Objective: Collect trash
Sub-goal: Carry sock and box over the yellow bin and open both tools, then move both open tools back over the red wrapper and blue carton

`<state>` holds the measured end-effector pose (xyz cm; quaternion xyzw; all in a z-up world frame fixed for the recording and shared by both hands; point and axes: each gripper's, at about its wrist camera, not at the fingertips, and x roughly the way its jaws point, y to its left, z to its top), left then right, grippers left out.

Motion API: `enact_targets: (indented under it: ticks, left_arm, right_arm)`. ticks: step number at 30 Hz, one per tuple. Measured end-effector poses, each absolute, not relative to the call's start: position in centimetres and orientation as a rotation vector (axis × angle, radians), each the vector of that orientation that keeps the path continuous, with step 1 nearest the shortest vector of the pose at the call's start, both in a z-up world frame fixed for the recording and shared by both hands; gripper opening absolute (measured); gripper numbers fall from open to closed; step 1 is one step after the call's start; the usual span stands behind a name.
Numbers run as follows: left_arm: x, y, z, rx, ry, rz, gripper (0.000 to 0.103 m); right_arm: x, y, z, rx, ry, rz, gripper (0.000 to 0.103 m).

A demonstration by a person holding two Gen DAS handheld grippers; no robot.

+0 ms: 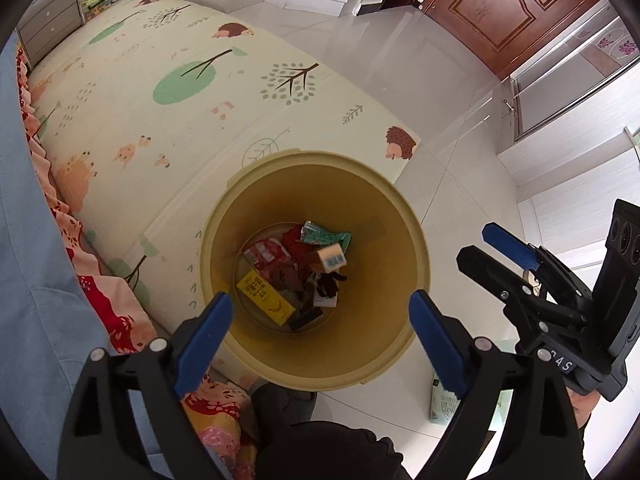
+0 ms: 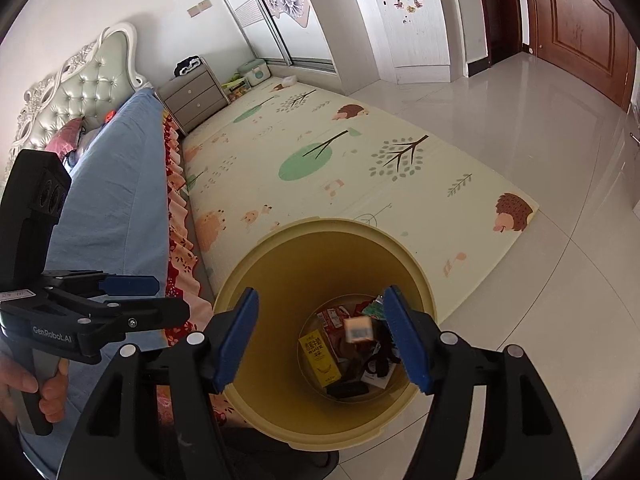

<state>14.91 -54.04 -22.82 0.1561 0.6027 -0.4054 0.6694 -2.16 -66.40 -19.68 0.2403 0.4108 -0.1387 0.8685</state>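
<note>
A yellow round trash bin (image 1: 404, 300) stands on the floor below both grippers; it also shows in the right wrist view (image 2: 280, 280). Its bottom holds several wrappers and a yellow banana-milk carton (image 1: 264, 296). A small tan box with a blue label (image 1: 331, 258) is blurred in mid-air inside the bin, also in the right wrist view (image 2: 358, 330). My left gripper (image 1: 320, 340) is open and empty above the bin's near rim. My right gripper (image 2: 320, 336) is open and empty above the bin. The right gripper shows in the left wrist view (image 1: 480, 244), held beside the bin.
A patterned play mat (image 2: 360, 160) lies beyond the bin. A bed with a blue sheet (image 2: 120, 184) runs along the left. A grey drawer unit (image 2: 192, 96) stands at the bed's head. A green carton (image 1: 444, 400) lies on the tile floor (image 2: 540, 120). A wooden door (image 1: 500, 8) is at the back right.
</note>
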Motion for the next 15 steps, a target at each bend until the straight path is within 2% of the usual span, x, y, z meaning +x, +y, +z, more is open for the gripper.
enact_targets:
  ticks: [8,15]
  left_arm:
    - [14.0,-53.9,-21.1,0.369,1.290,-0.924,0.089]
    - [13.4,-52.5,-17.3,0.358,1.183,-0.909,0.089]
  right_arm:
    - [-2.7,-66.6,-18.7,0.526,0.850,-0.296,0.063]
    - [-3.1,-65.5,-16.4,0.499,0.810,-0.284,0.063]
